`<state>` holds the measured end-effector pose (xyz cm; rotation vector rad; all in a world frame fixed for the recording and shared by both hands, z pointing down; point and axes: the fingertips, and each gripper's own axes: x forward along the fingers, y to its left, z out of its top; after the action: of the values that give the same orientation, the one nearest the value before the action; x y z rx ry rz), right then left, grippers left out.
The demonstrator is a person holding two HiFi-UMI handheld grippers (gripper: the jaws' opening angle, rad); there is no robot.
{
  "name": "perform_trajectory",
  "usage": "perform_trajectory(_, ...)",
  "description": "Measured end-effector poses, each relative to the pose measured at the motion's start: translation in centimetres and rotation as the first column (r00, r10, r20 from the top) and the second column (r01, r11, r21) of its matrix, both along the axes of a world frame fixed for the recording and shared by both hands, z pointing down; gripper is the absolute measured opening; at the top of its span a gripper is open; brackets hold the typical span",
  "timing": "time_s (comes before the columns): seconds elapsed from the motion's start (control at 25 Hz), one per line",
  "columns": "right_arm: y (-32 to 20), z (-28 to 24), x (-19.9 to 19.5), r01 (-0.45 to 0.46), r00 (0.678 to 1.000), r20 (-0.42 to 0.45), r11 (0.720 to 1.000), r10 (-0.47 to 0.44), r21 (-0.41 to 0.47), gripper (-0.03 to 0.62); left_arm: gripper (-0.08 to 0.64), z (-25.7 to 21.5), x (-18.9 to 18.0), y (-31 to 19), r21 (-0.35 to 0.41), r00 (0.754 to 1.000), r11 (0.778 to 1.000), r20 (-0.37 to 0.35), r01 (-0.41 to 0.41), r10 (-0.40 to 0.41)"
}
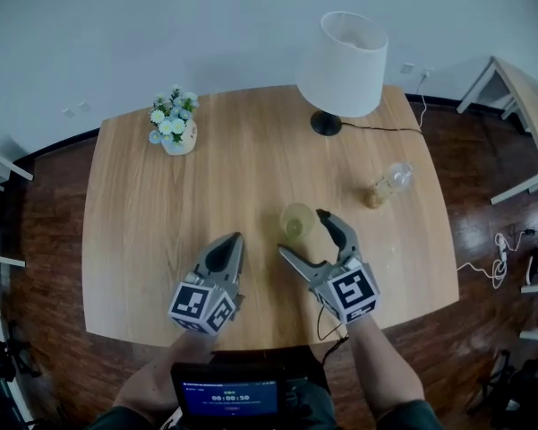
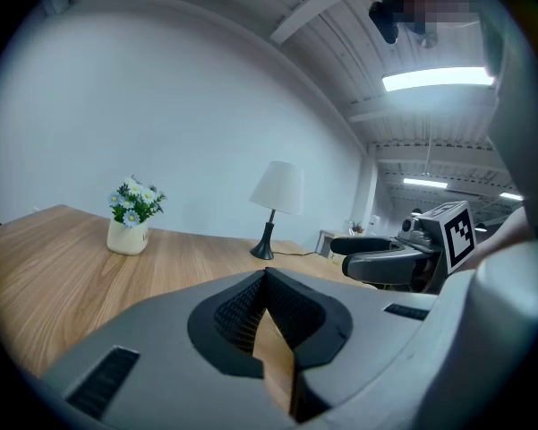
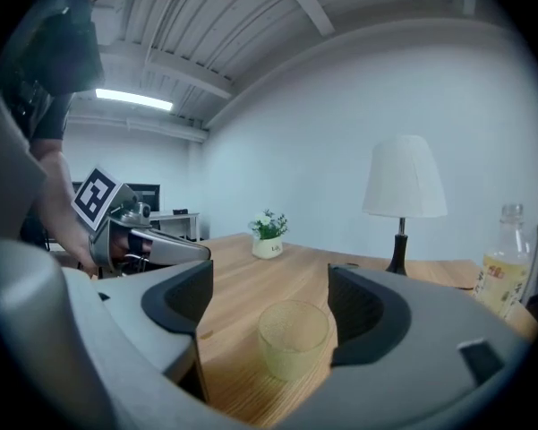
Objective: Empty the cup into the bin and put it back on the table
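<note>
A yellowish translucent cup [image 1: 297,222] stands upright on the wooden table [image 1: 143,240], near the front middle. My right gripper [image 1: 302,232] is open, one jaw on each side of the cup. In the right gripper view the cup [image 3: 293,337] stands between the jaws, nearer the right one, with a clear gap on the left; the pads do not press on it. My left gripper [image 1: 235,238] rests to the left of the cup, shut with nothing in it; the left gripper view shows its fingers [image 2: 251,307] meeting. No bin is in view.
A white lamp [image 1: 342,65] stands at the table's back right, its cable running off to the right. A small pot of flowers [image 1: 175,131] is at the back left. A clear bottle [image 1: 389,184] with yellowish liquid stands right of the cup. A small screen [image 1: 228,397] sits below the front edge.
</note>
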<state>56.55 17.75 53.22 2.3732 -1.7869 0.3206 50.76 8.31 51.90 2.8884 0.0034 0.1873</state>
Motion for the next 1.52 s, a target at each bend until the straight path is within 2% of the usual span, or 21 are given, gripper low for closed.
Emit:
perform_trajectory(0.04,0.3,-0.7,-0.4,-0.001,1.000,0.000,1.000,0.001,0.013,0.402,-0.009,-0.8,-0.5,0.3,0.004,1.000,1.000,-0.014,0.002,-0.002)
perform_trajectory(0.12,0.9,-2.2,-1.1,-0.004,1.000,0.013,0.999,0.003,0.032,0.292,-0.009,-2.3,-1.3,0.7,0.014,0.999,1.000,-0.040,0.005,-0.004)
perform_trajectory(0.2,1.5,-3.9,-1.9,-0.007,1.000,0.031,0.999,0.005,0.051,0.236,-0.009,-3.4,-2.2,0.9,0.022,0.998,1.000,-0.062,0.013,-0.012)
perform_trajectory(0.24,1.8,-4.7,-2.2,-0.007,0.999,0.032,0.998,0.005,0.065,0.211,-0.009,-4.0,-2.7,0.9,0.029,0.997,0.999,-0.075,0.019,-0.017)
perform_trajectory(0.36,2.5,-6.5,-2.7,-0.007,1.000,0.013,0.996,0.006,0.087,0.201,-0.009,-5.7,-3.9,1.0,0.041,0.994,0.998,-0.105,0.043,-0.039)
perform_trajectory(0.4,2.8,-6.9,-2.8,-0.010,1.000,0.004,0.996,0.010,0.086,0.157,-0.009,-6.2,-4.4,1.1,0.044,0.993,0.998,-0.112,0.050,-0.045)
perform_trajectory(0.44,3.1,-7.4,-3.0,-0.012,1.000,0.000,0.996,0.012,0.091,0.141,-0.009,-6.7,-4.8,1.2,0.050,0.992,0.997,-0.120,0.056,-0.049)
perform_trajectory(0.6,4.0,-9.7,-3.8,-0.012,1.000,-0.006,0.991,0.013,0.137,0.141,-0.009,-8.7,-6.2,1.3,0.084,0.986,0.993,-0.150,0.079,-0.066)
perform_trajectory(0.68,4.6,-10.4,-4.2,-0.019,0.999,-0.024,0.991,0.022,0.131,0.087,-0.009,-9.7,-7.1,1.5,0.100,0.984,0.991,-0.163,0.085,-0.068)
perform_trajectory(0.8,5.5,-11.2,-4.4,-0.043,0.998,-0.039,0.991,0.048,0.128,0.082,-0.009,-11.3,-8.1,1.8,0.131,0.981,0.988,-0.186,0.078,-0.053)
perform_trajectory(0.84,5.8,-11.4,-4.4,-0.052,0.998,-0.039,0.990,0.057,0.131,0.046,-0.009,-11.7,-8.4,1.9,0.138,0.980,0.988,-0.195,0.072,-0.044)
perform_trajectory(0.88,6.1,-11.6,-4.4,-0.060,0.997,-0.038,0.989,0.066,0.133,0.035,-0.009,-12.1,-8.6,2.1,0.141,0.978,0.988,-0.204,0.065,-0.035)
perform_trajectory(1.0,7.0,-11.9,-4.6,-0.086,0.995,-0.030,0.987,0.091,0.133,0.035,-0.009,-12.8,-9.4,2.6,0.151,0.977,0.988,-0.215,0.042,-0.009)
perform_trajectory(1.04,7.2,-12.1,-4.8,-0.093,0.995,-0.030,0.987,0.098,0.133,0.002,-0.009,-13.0,-9.7,2.7,0.156,0.976,0.987,-0.218,0.037,-0.002)
perform_trajectory(1.32,8.0,-13.4,-7.1,-0.142,0.990,0.013,0.981,0.141,0.135,0.002,-0.009,-14.5,-12.1,2.5,0.163,0.964,0.987,-0.261,0.002,0.042)
perform_trajectory(1.52,8.0,-14.7,-9.3,-0.160,0.987,-0.003,0.979,0.161,0.130,0.002,-0.009,-14.8,-14.3,1.3,0.141,0.964,0.990,-0.265,0.000,0.038)
